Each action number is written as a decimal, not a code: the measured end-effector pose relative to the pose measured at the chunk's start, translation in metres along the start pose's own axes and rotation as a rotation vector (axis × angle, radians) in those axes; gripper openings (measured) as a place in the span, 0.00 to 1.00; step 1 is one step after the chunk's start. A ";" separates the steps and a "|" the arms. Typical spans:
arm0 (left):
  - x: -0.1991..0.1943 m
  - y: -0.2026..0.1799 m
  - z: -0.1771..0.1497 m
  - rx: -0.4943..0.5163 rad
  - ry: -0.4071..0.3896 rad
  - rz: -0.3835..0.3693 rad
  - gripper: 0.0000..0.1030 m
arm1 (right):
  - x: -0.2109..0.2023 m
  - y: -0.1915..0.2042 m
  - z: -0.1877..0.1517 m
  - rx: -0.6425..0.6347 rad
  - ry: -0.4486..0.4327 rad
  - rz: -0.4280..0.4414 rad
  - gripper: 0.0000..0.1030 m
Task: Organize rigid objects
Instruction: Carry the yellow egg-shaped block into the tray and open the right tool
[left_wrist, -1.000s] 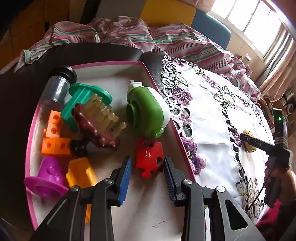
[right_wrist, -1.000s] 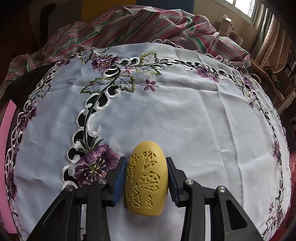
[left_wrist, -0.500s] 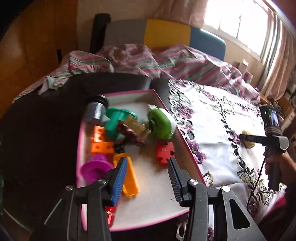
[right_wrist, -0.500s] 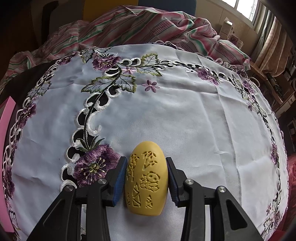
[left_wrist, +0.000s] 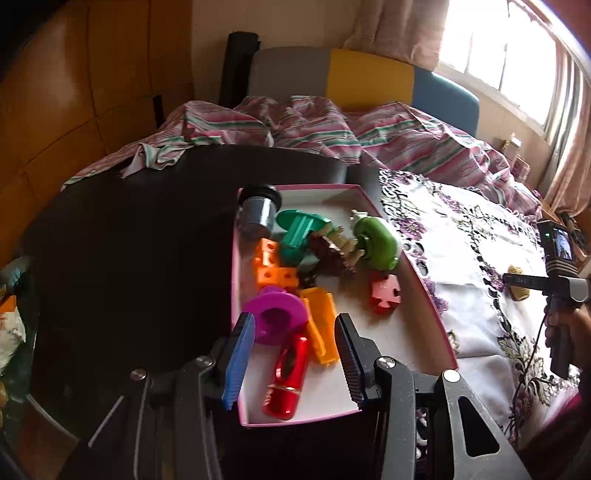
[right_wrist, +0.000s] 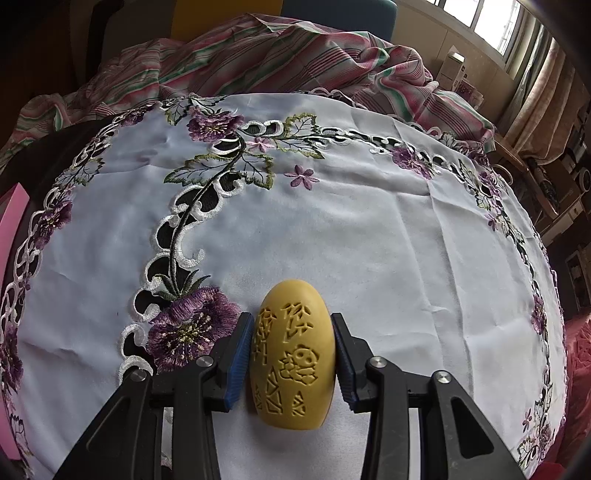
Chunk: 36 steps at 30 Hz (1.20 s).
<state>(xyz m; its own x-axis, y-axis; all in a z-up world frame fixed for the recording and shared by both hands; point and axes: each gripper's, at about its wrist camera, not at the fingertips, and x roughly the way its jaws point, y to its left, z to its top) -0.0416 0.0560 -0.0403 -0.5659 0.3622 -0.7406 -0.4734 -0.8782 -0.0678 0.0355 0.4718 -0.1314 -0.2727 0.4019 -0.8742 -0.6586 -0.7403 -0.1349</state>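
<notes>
A pink-rimmed tray (left_wrist: 428, 306) holds several toys: a grey jar (left_wrist: 256, 216), a teal piece (left_wrist: 299, 230), a green round toy (left_wrist: 376, 242), orange blocks (left_wrist: 275, 267), a purple ring piece (left_wrist: 275, 317), an orange piece (left_wrist: 321, 325), a red puzzle piece (left_wrist: 384, 293) and a red shiny capsule (left_wrist: 288, 373). My left gripper (left_wrist: 295, 360) is open and empty, raised above the tray's near end. My right gripper (right_wrist: 293, 356) is shut on a yellow carved egg (right_wrist: 293, 354) on the embroidered white cloth (right_wrist: 369, 229); it also shows in the left wrist view (left_wrist: 519, 284).
The tray sits on a dark table (left_wrist: 140, 258) beside the cloth. Striped pink bedding (left_wrist: 314, 129) lies behind, with a colourful chair back (left_wrist: 369, 79) and a window (left_wrist: 498, 48) beyond. The tray's pink edge (right_wrist: 9, 229) shows at the left of the right wrist view.
My left gripper has pulled back and up from the tray, so the whole tray and the red capsule came into view. The right gripper stays shut on the egg, almost still.
</notes>
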 end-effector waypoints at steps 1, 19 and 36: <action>0.000 0.003 -0.001 -0.007 0.000 0.004 0.45 | 0.000 0.000 -0.001 0.006 0.002 0.003 0.40; 0.002 0.027 -0.008 -0.070 0.016 0.013 0.45 | -0.066 0.045 -0.002 -0.069 -0.086 0.156 0.40; 0.000 0.048 -0.013 -0.112 0.015 0.035 0.45 | -0.154 0.234 -0.044 -0.392 -0.087 0.530 0.40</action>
<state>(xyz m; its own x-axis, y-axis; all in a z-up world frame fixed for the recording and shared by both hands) -0.0552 0.0101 -0.0528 -0.5699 0.3269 -0.7539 -0.3745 -0.9200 -0.1157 -0.0455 0.2130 -0.0492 -0.5560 -0.0402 -0.8302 -0.1205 -0.9844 0.1284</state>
